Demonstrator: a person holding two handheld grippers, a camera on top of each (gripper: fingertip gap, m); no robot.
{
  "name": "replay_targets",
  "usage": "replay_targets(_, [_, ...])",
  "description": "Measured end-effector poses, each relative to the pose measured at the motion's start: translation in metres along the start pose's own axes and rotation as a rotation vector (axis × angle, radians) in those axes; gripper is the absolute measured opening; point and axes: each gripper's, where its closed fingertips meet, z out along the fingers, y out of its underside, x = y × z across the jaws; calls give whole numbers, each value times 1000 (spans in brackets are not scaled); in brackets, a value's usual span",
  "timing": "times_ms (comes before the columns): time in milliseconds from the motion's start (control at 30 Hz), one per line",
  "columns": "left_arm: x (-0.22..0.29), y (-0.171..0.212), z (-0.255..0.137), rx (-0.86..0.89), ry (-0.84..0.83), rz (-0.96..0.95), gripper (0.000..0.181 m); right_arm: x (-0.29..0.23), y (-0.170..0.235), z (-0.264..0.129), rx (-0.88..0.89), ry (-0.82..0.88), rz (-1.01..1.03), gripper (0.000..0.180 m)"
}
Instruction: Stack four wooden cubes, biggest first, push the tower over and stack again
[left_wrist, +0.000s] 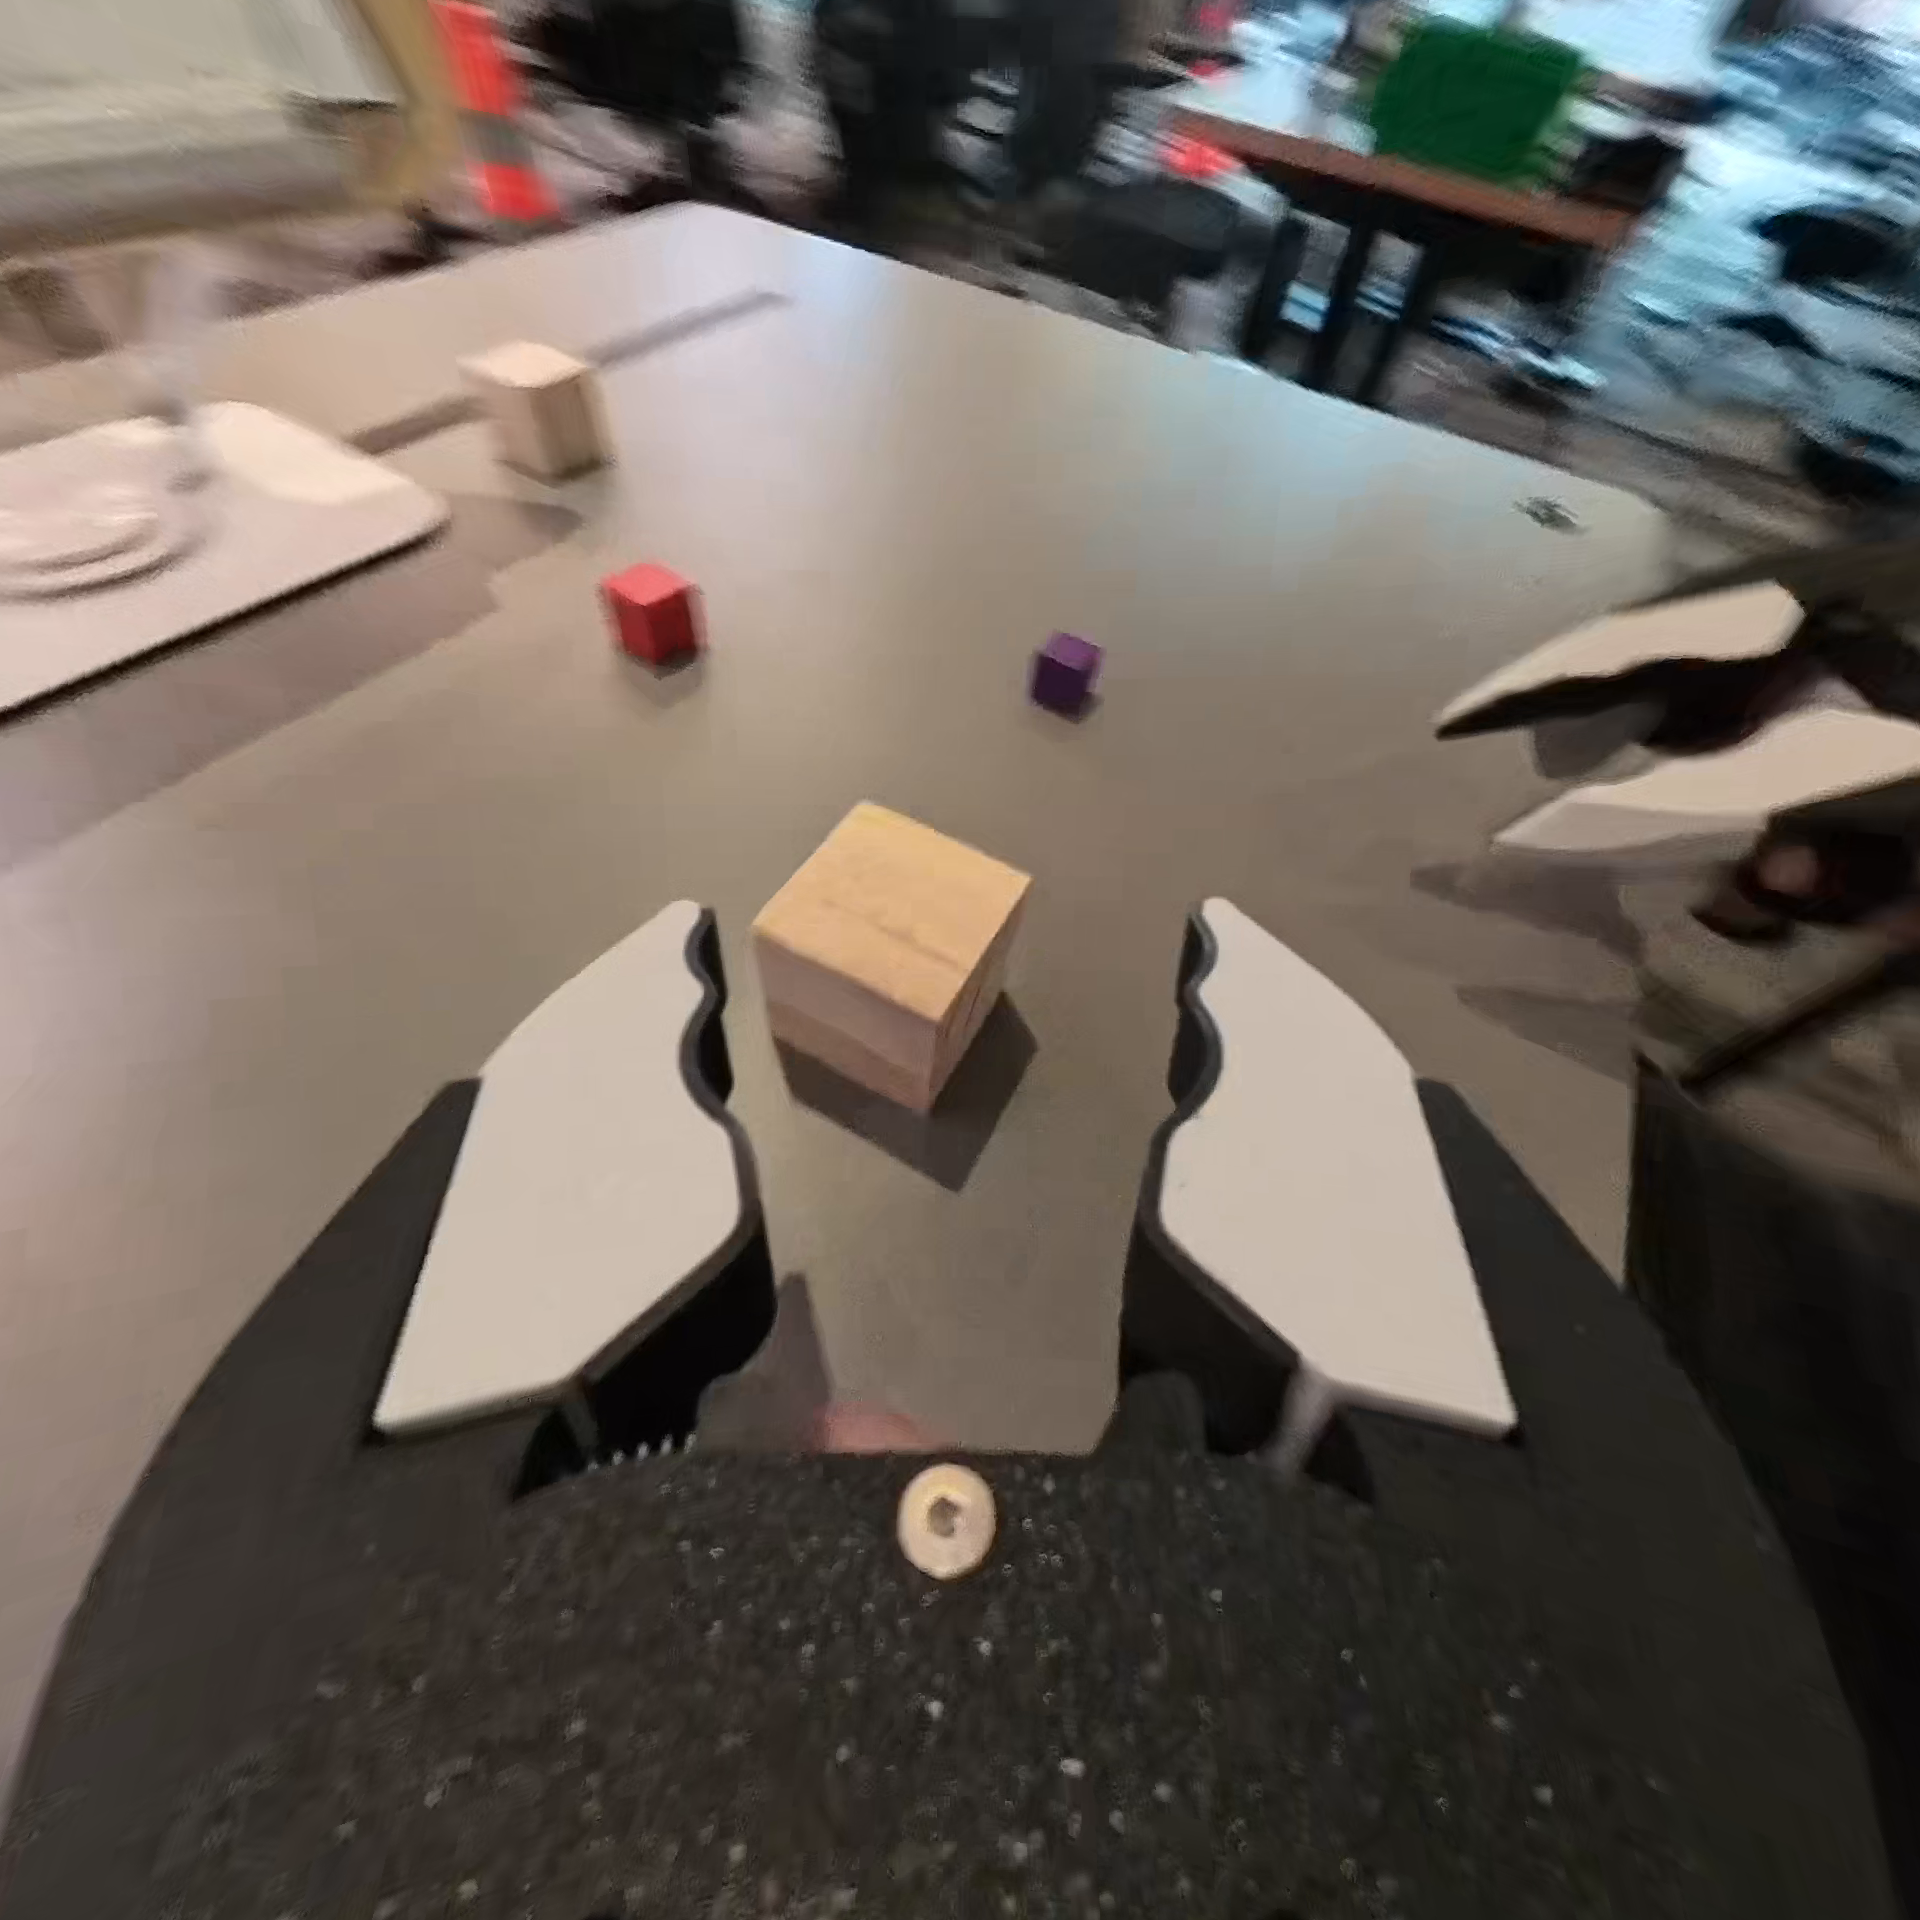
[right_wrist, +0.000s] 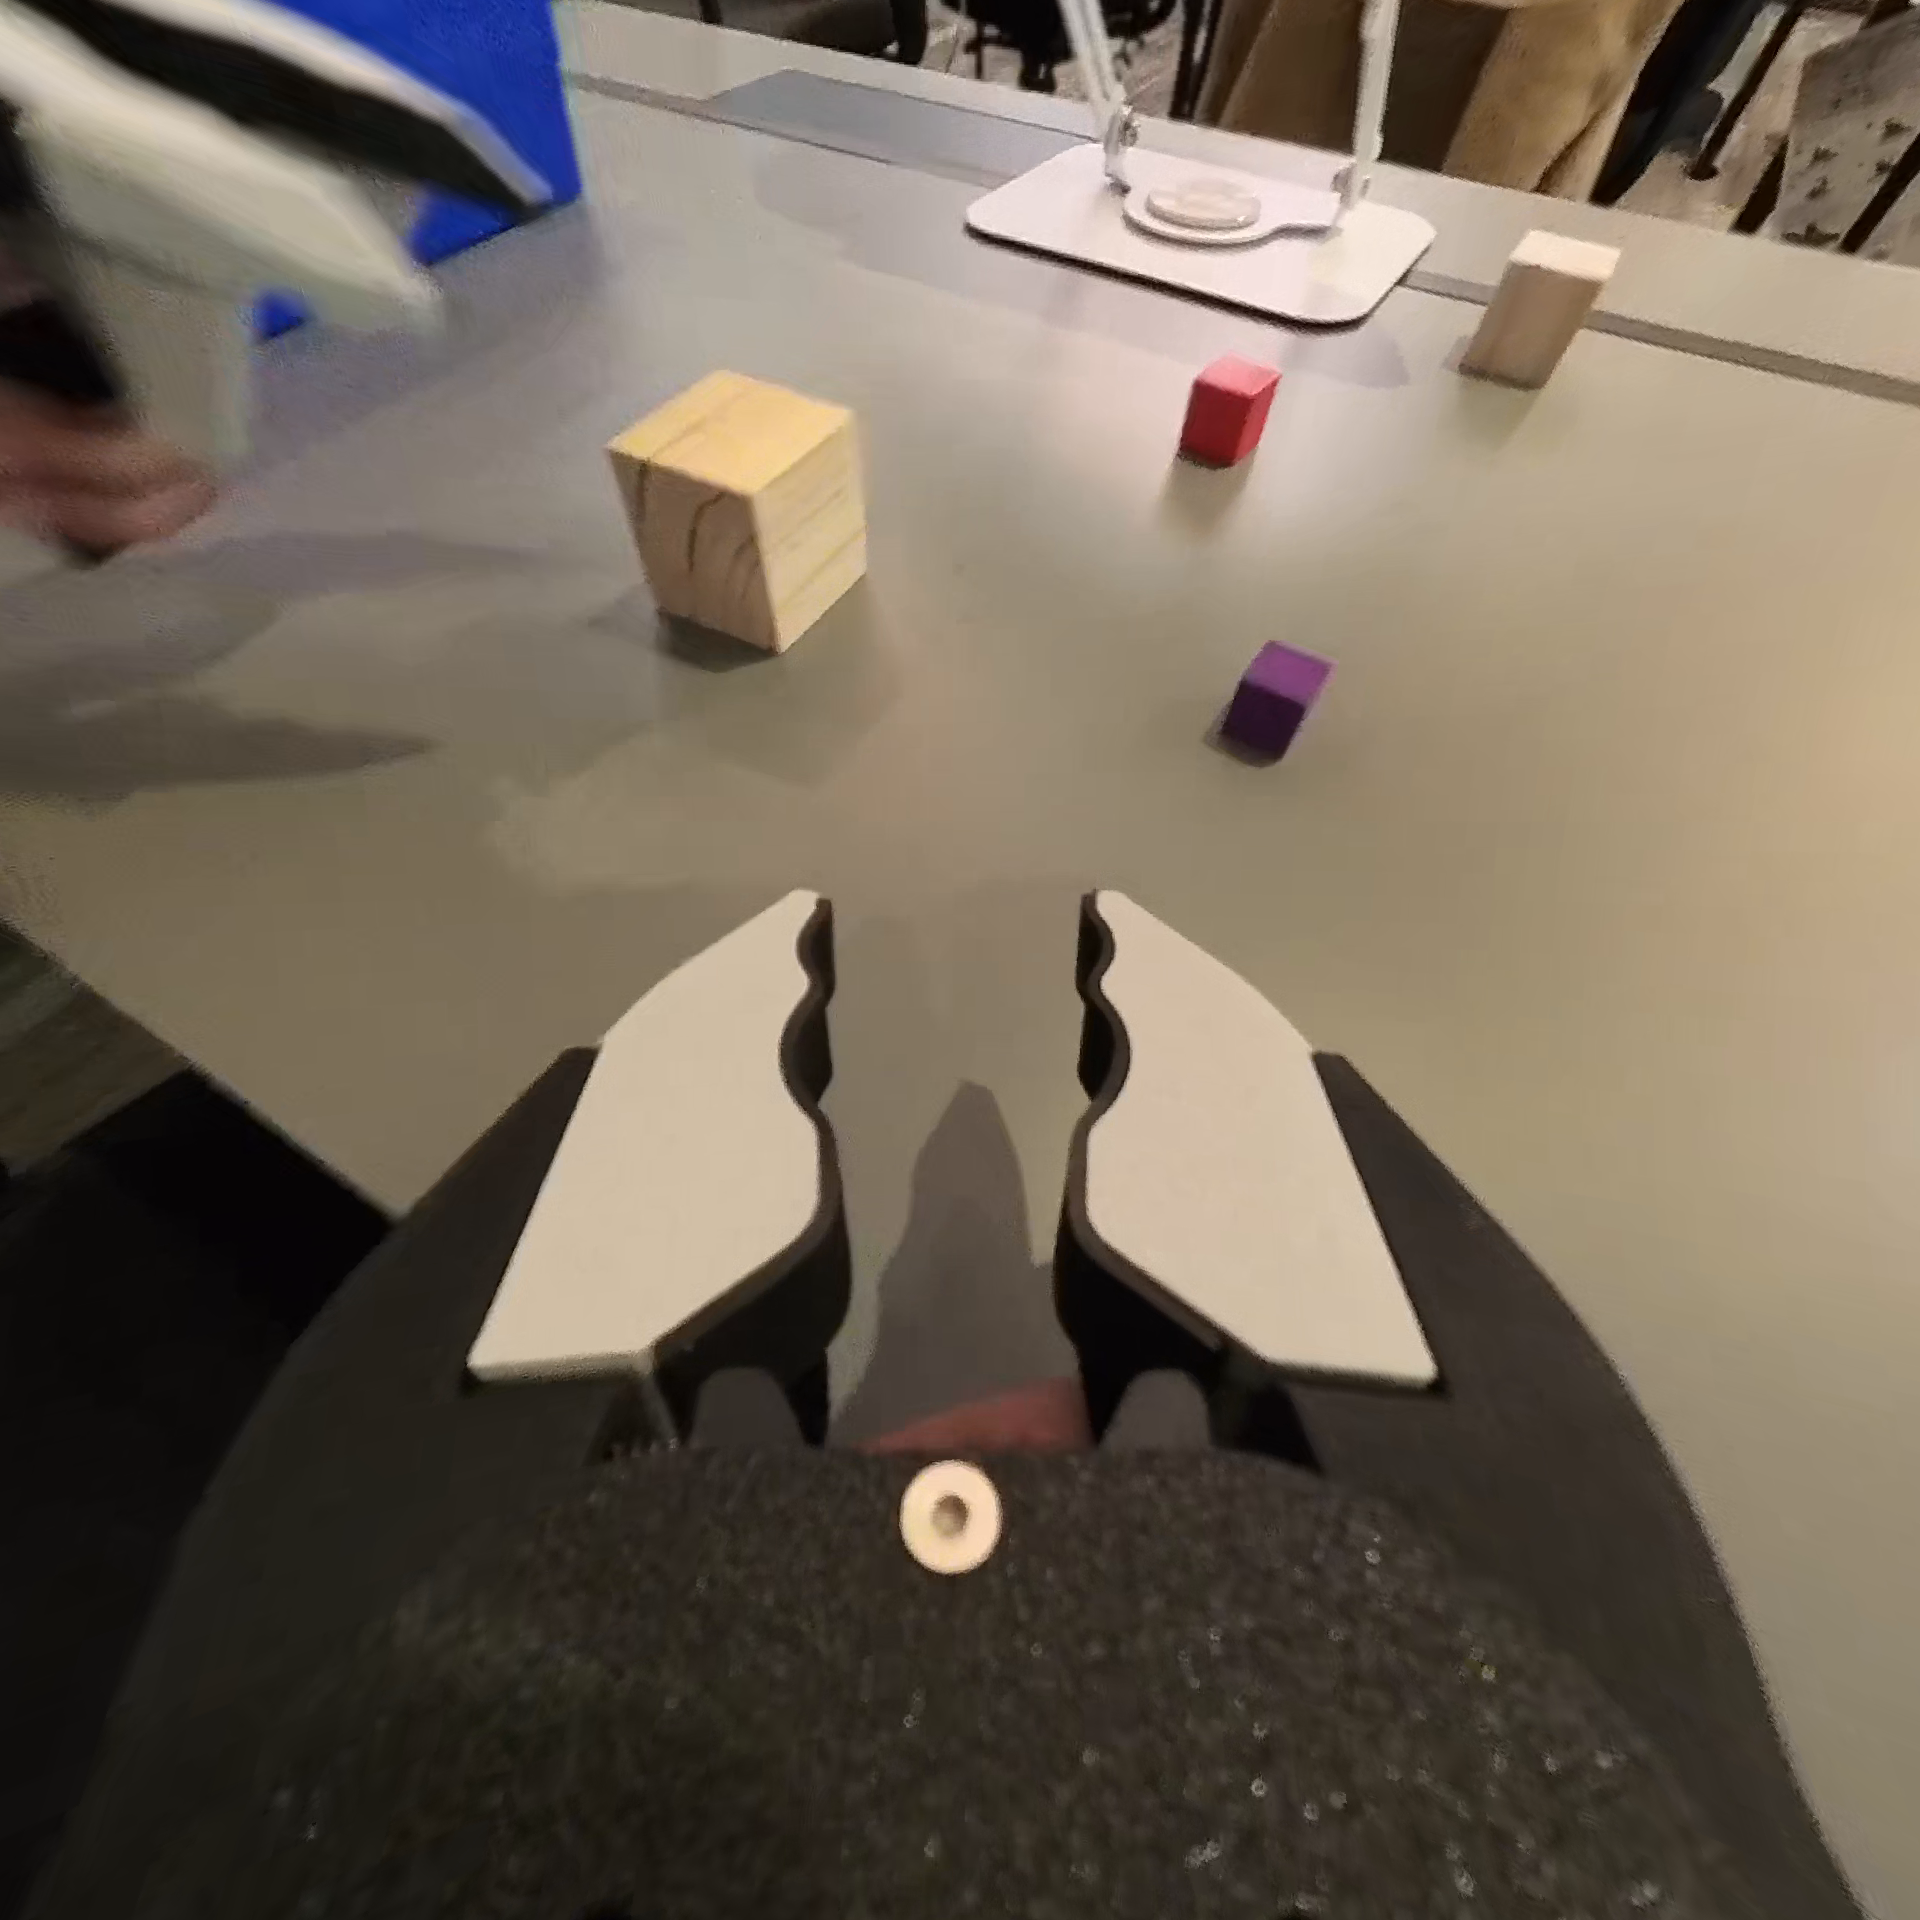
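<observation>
The biggest wooden cube (left_wrist: 891, 951) (right_wrist: 743, 523) stands on the grey table. My left gripper (left_wrist: 951, 920) is open, its fingertips level with the cube's near sides, not touching it; in the right wrist view it is a blur at upper left (right_wrist: 260, 208). A pale wooden cube (left_wrist: 540, 419) (right_wrist: 1536, 307) stands far back. A small red cube (left_wrist: 655, 610) (right_wrist: 1228, 408) and a smaller purple cube (left_wrist: 1065, 673) (right_wrist: 1274, 702) lie apart between them. My right gripper (right_wrist: 956, 914) is open and empty, short of the purple cube; it also shows at the left wrist view's right edge (left_wrist: 1475, 774).
A white flat stand base (left_wrist: 208, 499) (right_wrist: 1205, 234) sits at the table's back. A blue object (right_wrist: 468, 125) stands at the far left in the right wrist view. The table's front edge (right_wrist: 208, 1081) is near my right gripper. Other tables and a person's legs are beyond.
</observation>
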Motion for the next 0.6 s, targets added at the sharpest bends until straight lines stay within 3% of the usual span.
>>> replay_targets(67, [8,6,-19,71,-151,-46,87,18,-16,13,13,27,31,48])
replay_targets(167, [14,22,-44,140,-394,-76,76,58,-64,48,54,88,116,51])
replay_targets(300, [15,28,-68,118,-620,48,73,135,-124,130,49,286,156,57])
replay_targets(433, [29,32,-63,114,-584,36,67,196,-132,227,-133,397,216,63])
replay_targets(600, [33,43,-60,79,-540,37,66,241,-118,299,-251,464,241,65])
